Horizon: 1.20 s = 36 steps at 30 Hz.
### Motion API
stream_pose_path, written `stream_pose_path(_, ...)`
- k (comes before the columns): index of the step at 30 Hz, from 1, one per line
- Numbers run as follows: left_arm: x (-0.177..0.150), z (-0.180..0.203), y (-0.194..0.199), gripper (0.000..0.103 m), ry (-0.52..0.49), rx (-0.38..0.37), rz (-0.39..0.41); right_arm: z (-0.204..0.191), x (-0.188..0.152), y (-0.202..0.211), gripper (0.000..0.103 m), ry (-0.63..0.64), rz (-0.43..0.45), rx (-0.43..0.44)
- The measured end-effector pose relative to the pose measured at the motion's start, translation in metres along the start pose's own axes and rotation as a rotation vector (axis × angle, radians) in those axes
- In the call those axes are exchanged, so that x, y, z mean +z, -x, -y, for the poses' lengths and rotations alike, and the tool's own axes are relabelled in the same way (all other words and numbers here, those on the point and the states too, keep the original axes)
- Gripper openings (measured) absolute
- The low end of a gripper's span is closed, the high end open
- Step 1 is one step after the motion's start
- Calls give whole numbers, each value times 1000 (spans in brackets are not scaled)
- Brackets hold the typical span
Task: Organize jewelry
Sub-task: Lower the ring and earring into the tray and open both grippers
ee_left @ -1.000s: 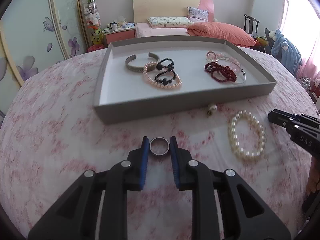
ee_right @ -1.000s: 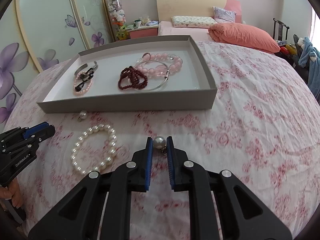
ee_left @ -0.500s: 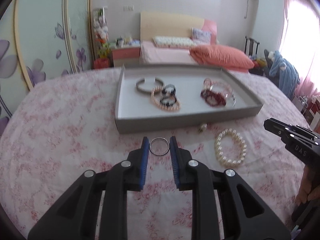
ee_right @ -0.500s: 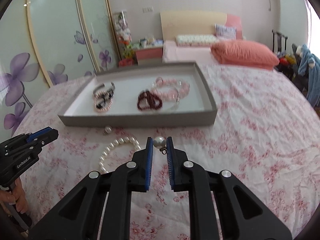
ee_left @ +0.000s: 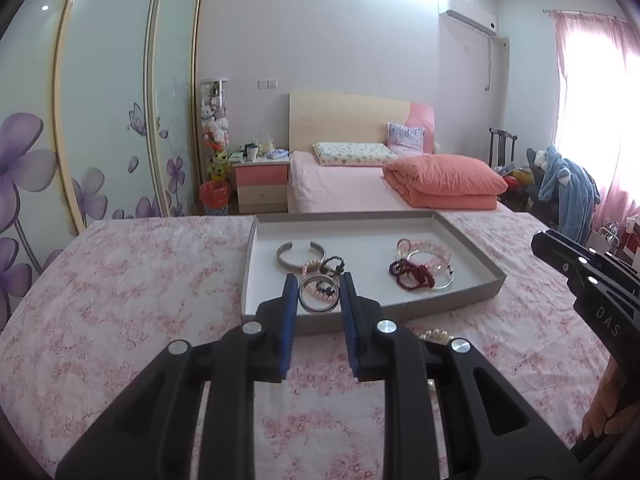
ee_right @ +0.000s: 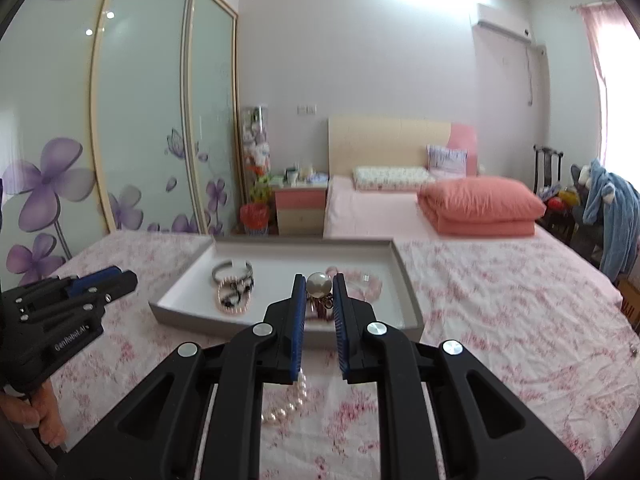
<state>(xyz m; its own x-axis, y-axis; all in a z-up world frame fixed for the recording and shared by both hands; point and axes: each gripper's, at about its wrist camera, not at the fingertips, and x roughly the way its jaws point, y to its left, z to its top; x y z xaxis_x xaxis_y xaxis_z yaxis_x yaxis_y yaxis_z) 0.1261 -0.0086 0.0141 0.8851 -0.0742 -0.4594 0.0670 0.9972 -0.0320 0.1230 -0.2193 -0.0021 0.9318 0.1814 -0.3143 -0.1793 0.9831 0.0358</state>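
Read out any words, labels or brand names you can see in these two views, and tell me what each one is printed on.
"DAS": white letters on the side of the right gripper, seen from the left wrist camera.
"GenRobot.AI": small white print on the side of the left gripper, seen from the right wrist camera; slightly blurred, so the ending is uncertain.
Nothing else readable: no print shows on the gray tray.

A home bedroom, shown by a made bed (ee_left: pixel 360 188) with wooden headboard (ee_left: pixel 352 116), pillow (ee_left: pixel 352 154) and folded coral quilt (ee_left: pixel 444 180), pink nightstand (ee_left: pixel 262 184), flower-printed sliding wardrobe doors (ee_left: pixel 108 120), wall air conditioner (ee_left: pixel 472 16) and pink curtain (ee_left: pixel 616 120).
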Motion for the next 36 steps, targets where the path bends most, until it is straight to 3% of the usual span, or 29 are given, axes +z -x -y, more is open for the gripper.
stream_pose_path(5, 5, 3, 3, 22, -5, 3, 32, 0, 7, 3, 15, 1, 45, -11)
stream_pose_path(16, 21, 7, -11, 22, -21, 21, 53, 2, 22, -17, 15, -8, 54, -14)
stream_pose_path(24, 31, 4, -41, 22, -21, 42, 38, 7, 28, -56, 15, -33, 12, -9)
stream_pose_path(36, 30, -2, -109, 22, -18, 28, -67, 8, 17, -124, 15, -48, -127, 16)
